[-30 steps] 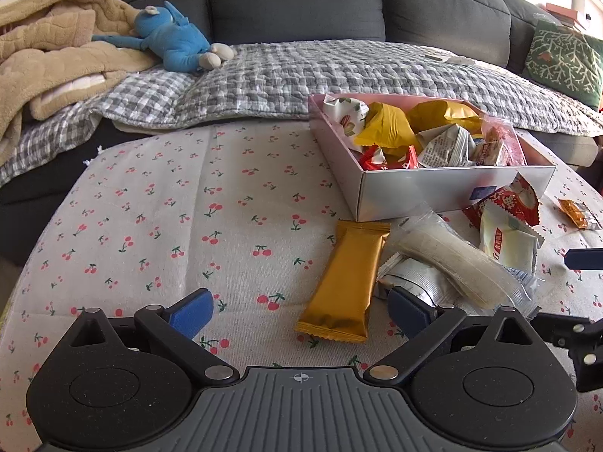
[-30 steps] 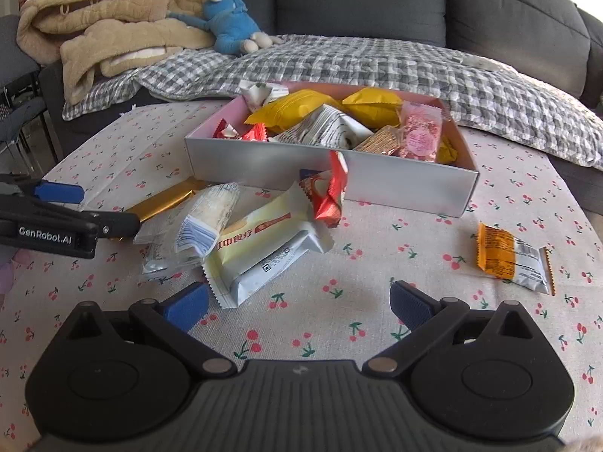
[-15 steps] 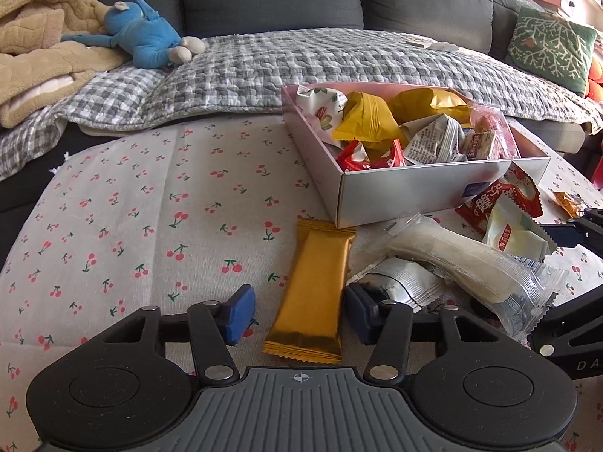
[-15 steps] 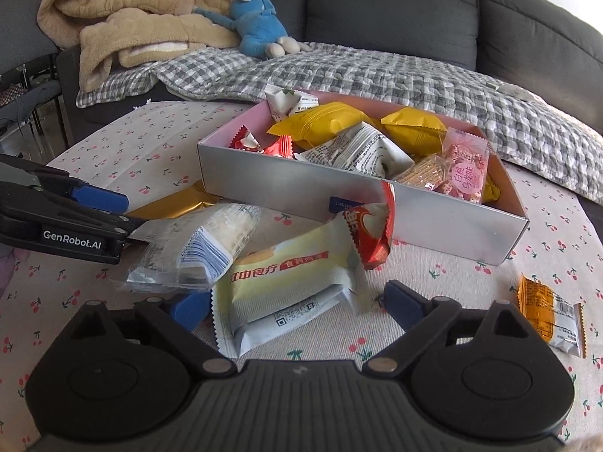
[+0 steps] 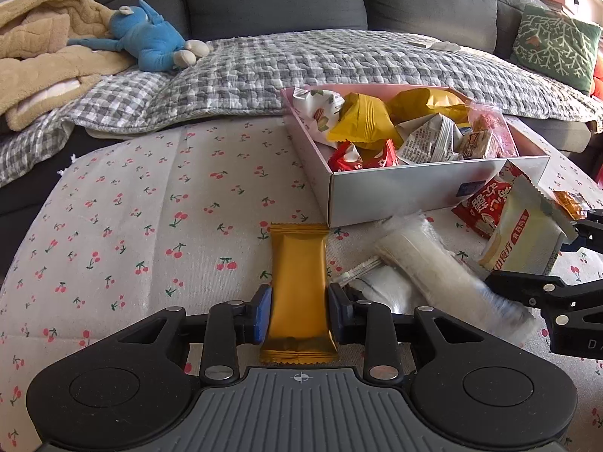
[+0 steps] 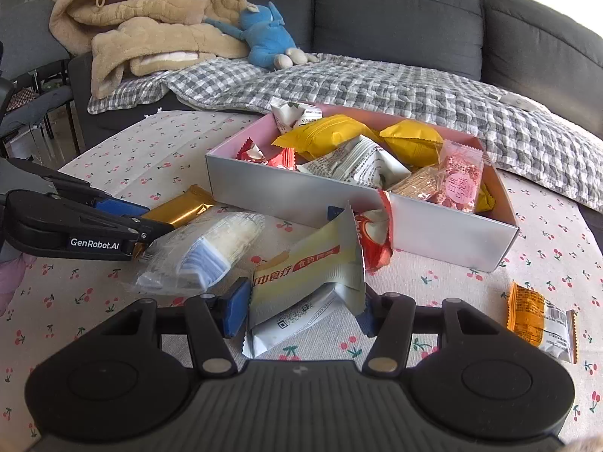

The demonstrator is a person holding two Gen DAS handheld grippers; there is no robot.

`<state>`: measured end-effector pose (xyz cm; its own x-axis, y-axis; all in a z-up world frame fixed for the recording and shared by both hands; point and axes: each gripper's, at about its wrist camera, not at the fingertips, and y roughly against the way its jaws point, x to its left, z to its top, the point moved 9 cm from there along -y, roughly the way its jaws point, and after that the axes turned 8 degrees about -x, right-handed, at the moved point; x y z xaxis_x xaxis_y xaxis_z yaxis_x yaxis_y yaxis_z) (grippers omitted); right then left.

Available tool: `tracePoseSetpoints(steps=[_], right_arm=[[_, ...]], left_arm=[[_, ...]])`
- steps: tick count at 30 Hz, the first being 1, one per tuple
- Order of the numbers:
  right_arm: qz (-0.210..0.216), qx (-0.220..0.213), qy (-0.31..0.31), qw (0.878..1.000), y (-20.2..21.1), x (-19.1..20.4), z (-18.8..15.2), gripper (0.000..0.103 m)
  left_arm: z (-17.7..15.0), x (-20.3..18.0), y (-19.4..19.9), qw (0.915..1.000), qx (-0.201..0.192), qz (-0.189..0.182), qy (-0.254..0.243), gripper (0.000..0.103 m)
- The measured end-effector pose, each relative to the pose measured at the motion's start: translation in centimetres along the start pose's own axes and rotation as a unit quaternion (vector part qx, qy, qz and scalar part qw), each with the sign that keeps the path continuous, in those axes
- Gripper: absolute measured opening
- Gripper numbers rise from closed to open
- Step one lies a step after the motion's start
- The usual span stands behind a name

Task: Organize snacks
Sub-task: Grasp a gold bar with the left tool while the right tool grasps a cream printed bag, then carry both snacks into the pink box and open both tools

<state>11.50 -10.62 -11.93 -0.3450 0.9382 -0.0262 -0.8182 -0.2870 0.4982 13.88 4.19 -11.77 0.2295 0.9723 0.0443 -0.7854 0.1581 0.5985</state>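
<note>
A gold snack bar (image 5: 299, 282) lies on the cherry-print tablecloth; my left gripper (image 5: 299, 314) is shut on its near end. It also shows in the right wrist view (image 6: 181, 207). My right gripper (image 6: 301, 309) is shut on a pale yellow snack packet (image 6: 305, 278), whose far end tilts up; it also shows in the left wrist view (image 5: 524, 233). The silver box (image 6: 452, 233) with a pink inside holds several snacks. It stands just behind both packets (image 5: 414, 192).
A clear-wrapped white snack (image 6: 211, 252) and a red packet (image 6: 373, 241) lie in front of the box. An orange-and-white packet (image 6: 539, 320) lies at the right. Behind the table is a grey sofa (image 6: 395, 19) with a checked blanket and a blue plush toy (image 6: 267, 37).
Both grippers moved forward over their snacks and closed: the left on the gold bar, the right on the pale yellow packet, whose far end is now tilted up.
</note>
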Motion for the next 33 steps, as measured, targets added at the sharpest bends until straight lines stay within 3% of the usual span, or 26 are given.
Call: tracePoseSetpoints(steps=[18,33], right_arm=[[-0.021,-0.018,-0.033,0.999,2.7,-2.5,0.2,0.052],[-0.022,-0.042,-0.043,0.998,4.1,-2.9,1.5,0.053]], left_arm=[[0.6,0.3,1.6,0.9994,-0.014,0.000,0.031,0.029],[3.0,-0.1,4.1,0.9973,-0.055,-0.008,0.048,0.029]])
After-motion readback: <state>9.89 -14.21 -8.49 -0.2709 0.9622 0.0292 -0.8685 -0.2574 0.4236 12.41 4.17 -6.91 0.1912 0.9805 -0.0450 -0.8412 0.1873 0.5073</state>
